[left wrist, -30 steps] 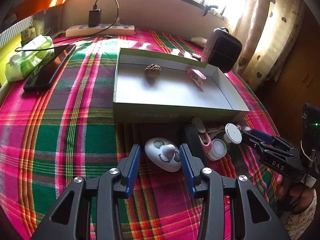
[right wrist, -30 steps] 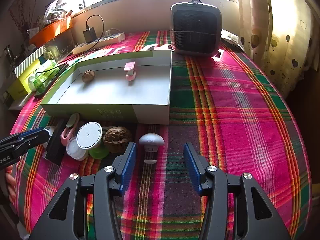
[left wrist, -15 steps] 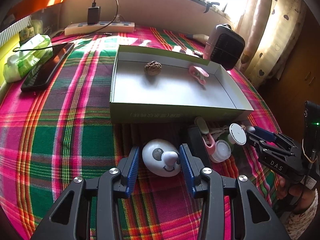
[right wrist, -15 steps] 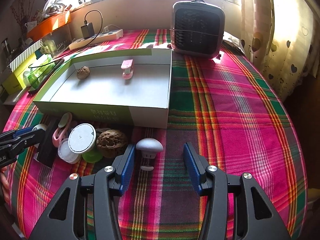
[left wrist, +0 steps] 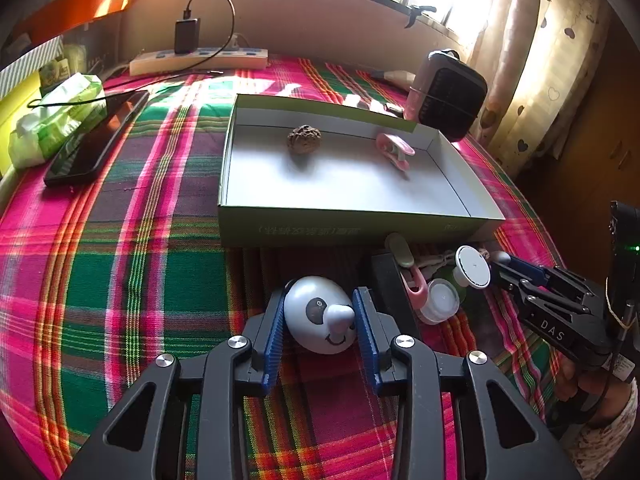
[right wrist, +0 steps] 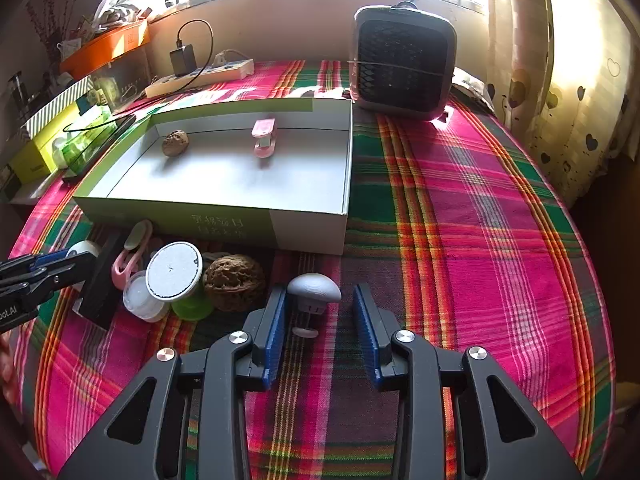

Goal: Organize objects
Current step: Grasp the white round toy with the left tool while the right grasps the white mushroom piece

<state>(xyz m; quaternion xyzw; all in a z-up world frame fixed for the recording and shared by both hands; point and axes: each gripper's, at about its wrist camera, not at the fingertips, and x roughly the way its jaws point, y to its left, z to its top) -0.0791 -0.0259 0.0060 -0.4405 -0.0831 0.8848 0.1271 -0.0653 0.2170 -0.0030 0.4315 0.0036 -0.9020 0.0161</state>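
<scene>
My left gripper (left wrist: 320, 296) is closing, and its blue pads touch both sides of a white egg toy (left wrist: 316, 324) with a painted face on the plaid cloth. My right gripper (right wrist: 319, 291) is also closing around a small grey mushroom piece (right wrist: 314, 286); the left pad touches it and a gap remains at the right pad. In front of the green box (right wrist: 180, 216) lie a walnut (right wrist: 234, 282), a white-topped spool (right wrist: 174, 270), a small jar (right wrist: 140, 300) and a pink clip (right wrist: 132, 256). Inside the box lie another walnut (left wrist: 304, 140) and another pink clip (left wrist: 394, 148).
A black block (right wrist: 98, 292) lies at the left of the pile. A dark fan heater (right wrist: 402, 68) stands behind the box's right corner. A power strip (left wrist: 200, 60), a phone (left wrist: 96, 140) and a tissue pack (left wrist: 56, 120) lie at the back left. Curtains hang on the right.
Both pairs of jaws have narrowed. The left pads came in against the egg toy; the right pads drew closer around the mushroom piece. Neither hand shifted.
</scene>
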